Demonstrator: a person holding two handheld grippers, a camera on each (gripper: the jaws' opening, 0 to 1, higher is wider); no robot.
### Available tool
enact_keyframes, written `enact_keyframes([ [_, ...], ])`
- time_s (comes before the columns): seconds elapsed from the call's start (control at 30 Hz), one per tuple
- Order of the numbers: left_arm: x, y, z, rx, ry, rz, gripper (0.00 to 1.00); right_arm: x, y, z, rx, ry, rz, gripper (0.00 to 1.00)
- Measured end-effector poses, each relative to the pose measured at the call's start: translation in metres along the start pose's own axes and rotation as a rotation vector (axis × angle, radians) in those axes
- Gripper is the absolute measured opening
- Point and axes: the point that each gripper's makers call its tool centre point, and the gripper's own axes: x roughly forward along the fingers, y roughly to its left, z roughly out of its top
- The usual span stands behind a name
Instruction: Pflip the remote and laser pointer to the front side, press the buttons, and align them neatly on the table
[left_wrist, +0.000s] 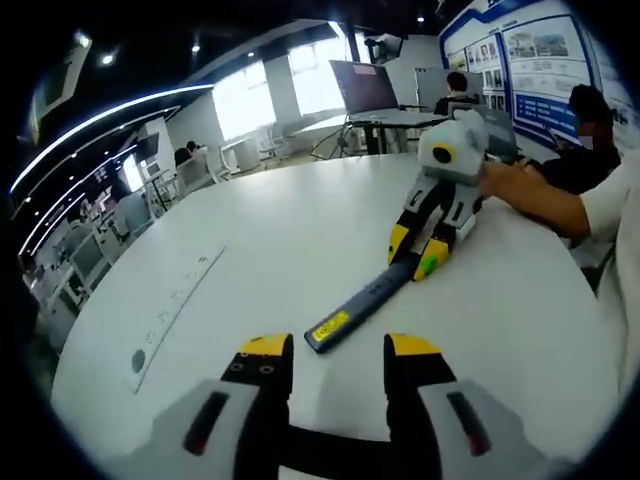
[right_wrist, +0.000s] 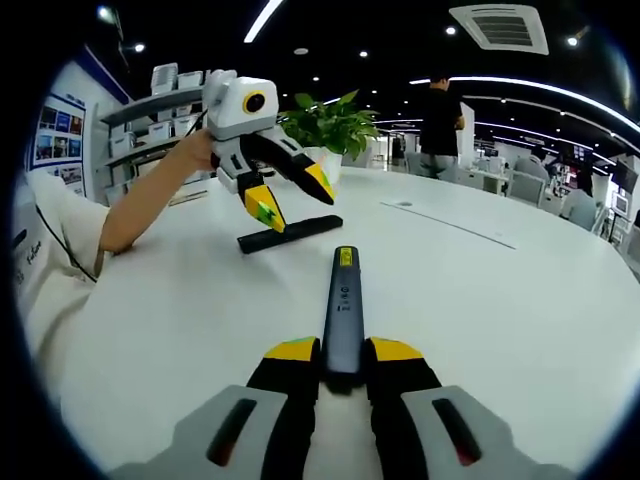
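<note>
The pointer (right_wrist: 342, 300) is a long, thin grey stick with a yellow label near its far tip. It lies flat on the white table (right_wrist: 480, 330). In the right gripper view it runs from 6 o'clock up toward 12. Its near end sits between the yellow tips of the right gripper (right_wrist: 343, 352). The jaws are closed in tight on it from both sides.

The remote (right_wrist: 290, 234) is a flat black bar. It lies on the table past the pointer, at about 11 o'clock from it, well apart. The left gripper (right_wrist: 290, 198) hangs just above the remote, held by a hand. Its jaws are spread wide and hold nothing.

In the left gripper view the pointer (left_wrist: 362, 305) lies slanted in the middle. The yellow label is on the end near the camera. The right gripper (left_wrist: 418, 245) pinches the far end, at about 1 o'clock. The left gripper (left_wrist: 327, 352) shows its two yellow tips at 6 o'clock, wide apart, with bare table between them.

The table (left_wrist: 250, 270) is big, round and white. A thin strip (left_wrist: 178, 308) with a small green dot lies flat on it at about 9 o'clock.

Around it is a big office. There are bright windows (left_wrist: 300, 85), desks and chairs, and long curved lights on a dark ceiling. A green plant (right_wrist: 330, 122) stands at the table's far edge. A wall with posters (left_wrist: 520, 50) is at 1 o'clock. A person in black (right_wrist: 440, 120) stands far back.
</note>
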Motion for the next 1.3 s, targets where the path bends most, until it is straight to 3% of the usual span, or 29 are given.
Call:
enact_keyframes([
  [0.17, 0.004, 0.003, -0.009, 0.004, 0.04, 0.023, 0.36, 0.0, 0.001, 0.0, 0.002, 0.0, -0.002, 0.22],
  [0.47, 0.009, 0.004, -0.013, 0.003, 0.049, 0.025, 0.37, -0.001, 0.001, -0.001, -0.01, 0.005, 0.005, 0.22],
  [0.63, 0.015, -0.004, -0.013, 0.016, 0.05, -0.008, 0.39, -0.003, 0.005, -0.002, -0.042, 0.007, 0.025, 0.22],
  [1.03, 0.021, -0.003, -0.02, 0.011, 0.077, 0.007, 0.37, -0.004, 0.012, -0.003, -0.065, 0.013, 0.061, 0.22],
  [1.3, 0.023, -0.003, -0.024, 0.016, 0.093, 0.009, 0.37, -0.004, 0.006, -0.001, -0.116, 0.017, 0.02, 0.28],
])
